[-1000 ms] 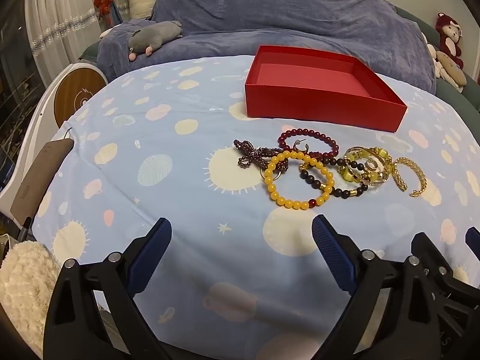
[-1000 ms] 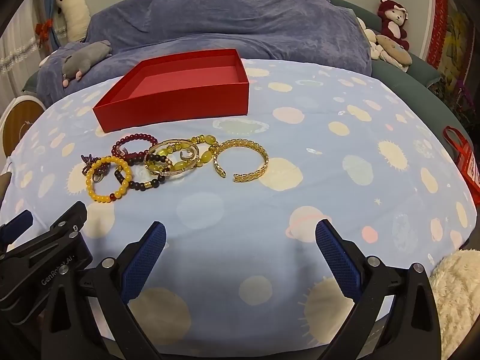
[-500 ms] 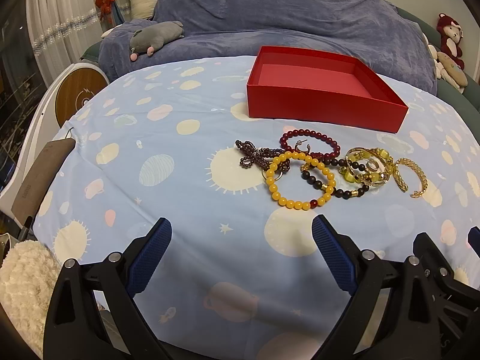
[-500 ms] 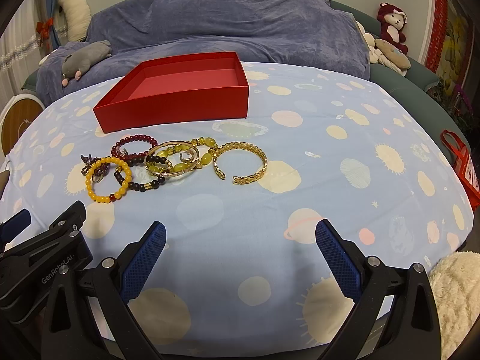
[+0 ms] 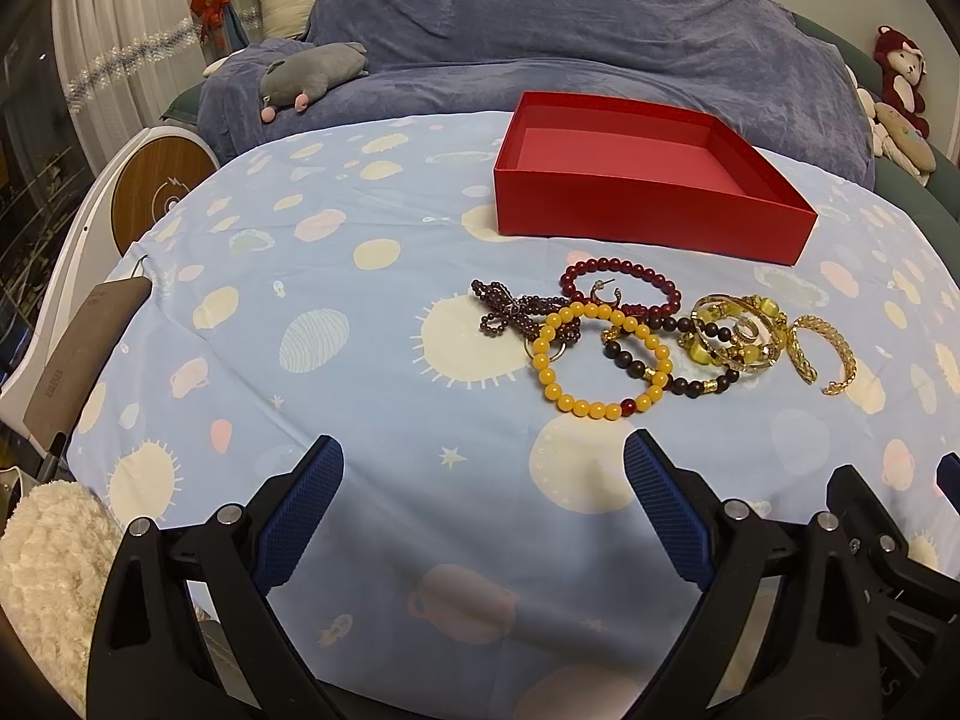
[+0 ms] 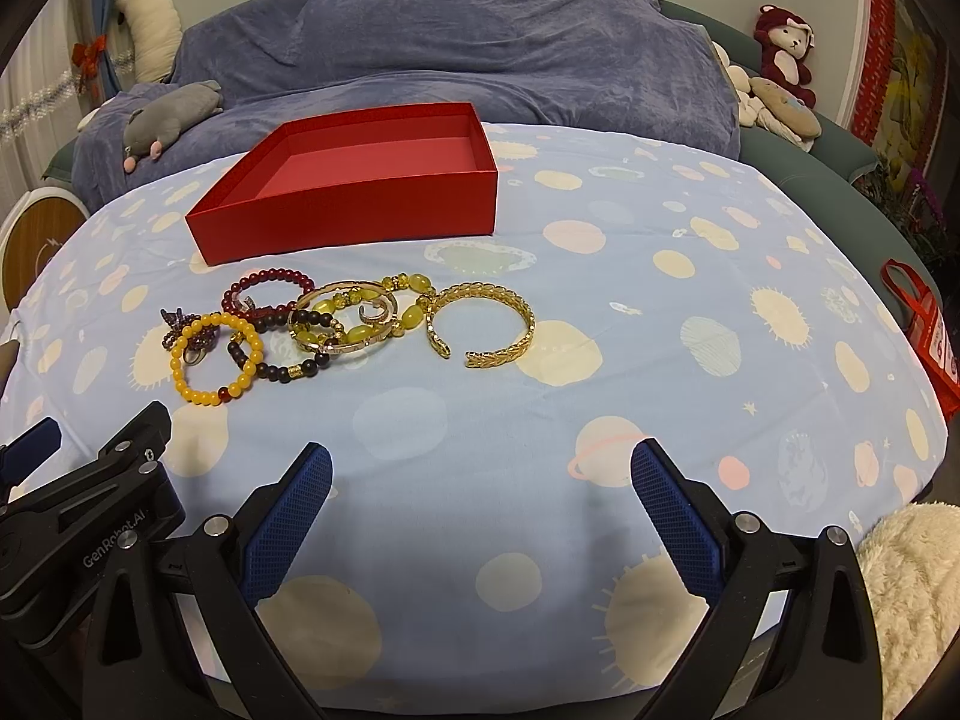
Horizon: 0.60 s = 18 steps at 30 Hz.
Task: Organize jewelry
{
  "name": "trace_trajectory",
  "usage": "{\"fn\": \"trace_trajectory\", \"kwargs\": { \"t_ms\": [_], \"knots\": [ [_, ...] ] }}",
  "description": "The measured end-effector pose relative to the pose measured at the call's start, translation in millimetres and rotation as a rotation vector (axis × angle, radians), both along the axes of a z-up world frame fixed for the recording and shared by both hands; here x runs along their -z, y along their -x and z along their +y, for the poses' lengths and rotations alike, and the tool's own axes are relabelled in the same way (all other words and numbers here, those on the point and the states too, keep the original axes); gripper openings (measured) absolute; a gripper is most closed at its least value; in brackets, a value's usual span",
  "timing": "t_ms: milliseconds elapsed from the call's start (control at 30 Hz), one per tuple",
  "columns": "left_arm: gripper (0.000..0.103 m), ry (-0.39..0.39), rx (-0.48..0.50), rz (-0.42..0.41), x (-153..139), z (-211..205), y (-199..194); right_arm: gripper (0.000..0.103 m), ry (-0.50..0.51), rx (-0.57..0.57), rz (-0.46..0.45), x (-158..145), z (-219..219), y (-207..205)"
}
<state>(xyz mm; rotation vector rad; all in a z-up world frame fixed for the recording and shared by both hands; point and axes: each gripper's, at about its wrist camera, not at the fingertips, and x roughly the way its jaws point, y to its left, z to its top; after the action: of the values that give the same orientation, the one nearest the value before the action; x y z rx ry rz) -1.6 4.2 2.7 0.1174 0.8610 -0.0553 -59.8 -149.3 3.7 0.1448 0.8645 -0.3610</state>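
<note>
On the patterned sheet (image 5: 372, 480), bracelets (image 5: 606, 360) lie at 6 o'clock of the red box (image 5: 648, 210); the left hand-held gripper (image 5: 483, 468) and right hand-held gripper (image 6: 480, 474) gape empty.

One red box (image 5: 654, 204), four beaded bracelets (image 5: 603, 360), two gold bangles (image 6: 483, 324), plus a tangled purple bead strand (image 5: 519, 315).

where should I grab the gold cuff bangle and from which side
Grip the open gold braided cuff bangle on its far closed arc, coming straight down with the right gripper, one finger inside the loop. It lies flat on the sheet, apart from the tangled beads, its gap facing the camera.
</note>
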Motion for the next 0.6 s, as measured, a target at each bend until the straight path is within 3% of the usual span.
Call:
{"fn": "trace_trajectory", "kwargs": {
  "t_ms": [600],
  "knots": [
    [0.09, -0.001, 0.0, -0.001, 0.0, -0.5, 0.6, 0.096, 0.002, 0.0, -0.001, -0.4, 0.3, 0.0]
  ]
}}
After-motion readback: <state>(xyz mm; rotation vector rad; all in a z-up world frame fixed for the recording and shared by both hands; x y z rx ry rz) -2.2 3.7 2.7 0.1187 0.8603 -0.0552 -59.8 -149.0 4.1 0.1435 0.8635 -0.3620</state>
